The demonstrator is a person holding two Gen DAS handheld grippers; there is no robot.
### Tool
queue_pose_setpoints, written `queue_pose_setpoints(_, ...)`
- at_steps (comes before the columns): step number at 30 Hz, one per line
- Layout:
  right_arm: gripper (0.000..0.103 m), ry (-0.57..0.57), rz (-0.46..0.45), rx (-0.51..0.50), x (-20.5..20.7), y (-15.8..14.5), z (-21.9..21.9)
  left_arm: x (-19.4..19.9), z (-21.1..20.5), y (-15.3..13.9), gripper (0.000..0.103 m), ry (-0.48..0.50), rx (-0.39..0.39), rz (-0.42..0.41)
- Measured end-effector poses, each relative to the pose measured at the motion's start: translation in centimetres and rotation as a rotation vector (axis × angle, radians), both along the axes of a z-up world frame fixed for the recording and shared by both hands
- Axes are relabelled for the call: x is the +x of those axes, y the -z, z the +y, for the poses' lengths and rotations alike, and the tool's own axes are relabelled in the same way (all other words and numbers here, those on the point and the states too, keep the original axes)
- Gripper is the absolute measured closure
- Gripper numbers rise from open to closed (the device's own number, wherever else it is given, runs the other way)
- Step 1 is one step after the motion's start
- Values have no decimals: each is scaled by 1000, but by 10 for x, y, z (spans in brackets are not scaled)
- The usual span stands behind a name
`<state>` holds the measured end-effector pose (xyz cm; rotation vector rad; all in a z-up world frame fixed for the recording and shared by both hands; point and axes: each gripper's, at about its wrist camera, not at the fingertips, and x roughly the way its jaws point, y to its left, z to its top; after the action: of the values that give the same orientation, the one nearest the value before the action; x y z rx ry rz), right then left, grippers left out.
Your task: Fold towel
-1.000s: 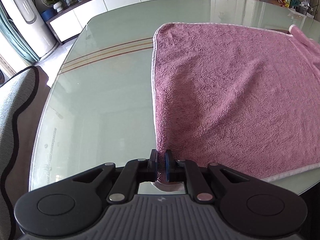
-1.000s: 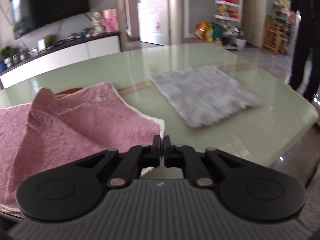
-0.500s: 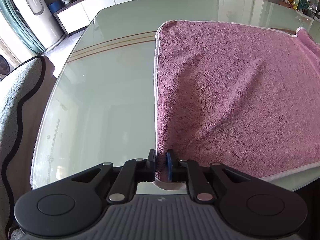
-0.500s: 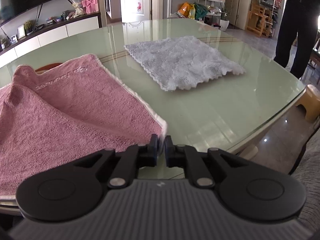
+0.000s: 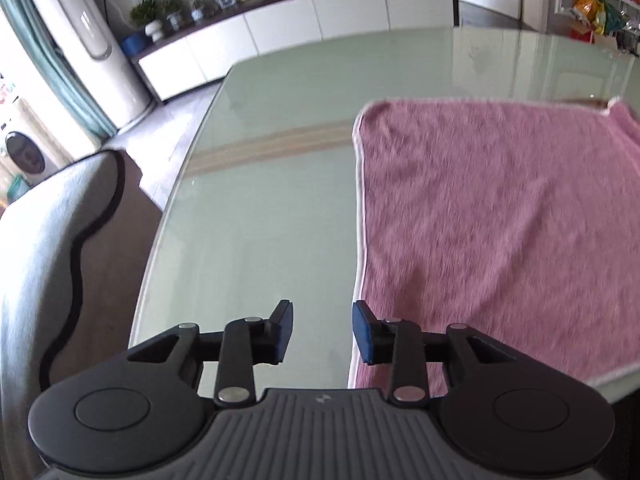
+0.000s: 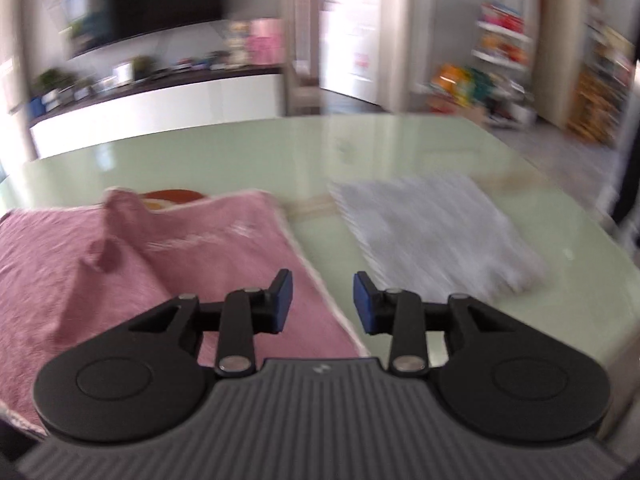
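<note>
tabletop (image 5: 280, 184): green glass | pink towel (image 5: 500, 232): spread flat on it, near edge at the rim, a hump at its far right corner | grey cloth (image 6: 432, 228): seen by right view only | left gripper (image 5: 322, 330), right gripper (image 6: 322, 302): both part-open, jaws opening, empty above the towel's near corners | advice: smooth the hump, re-grip both corners evenly before folding

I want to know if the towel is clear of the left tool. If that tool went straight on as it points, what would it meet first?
Probably the bare glass table: the left tool, jaws opening with nothing between them, aims just beside the pink towel's white-trimmed edge. Depth is uncertain.
</note>
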<state>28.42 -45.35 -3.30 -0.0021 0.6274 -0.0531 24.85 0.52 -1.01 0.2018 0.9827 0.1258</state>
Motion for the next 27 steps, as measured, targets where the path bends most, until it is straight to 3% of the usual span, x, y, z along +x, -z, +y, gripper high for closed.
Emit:
queue_pose_setpoints(5, 71, -186, 39, -27, 49, 4, 29, 40, -23, 1, 62, 92, -8, -30)
queue_pose_setpoints(11, 71, -294, 99, -22, 99, 12, 44, 95, -50, 20, 55, 206, 2, -20)
queue_pose_setpoints(19, 71, -358, 181, -61, 165, 29, 60, 167, -74, 47, 55, 292, -21, 9)
queue_pose_setpoints(27, 70, -410, 268, -107, 191, 51, 74, 196, -92, 64, 55, 335, -18, 42)
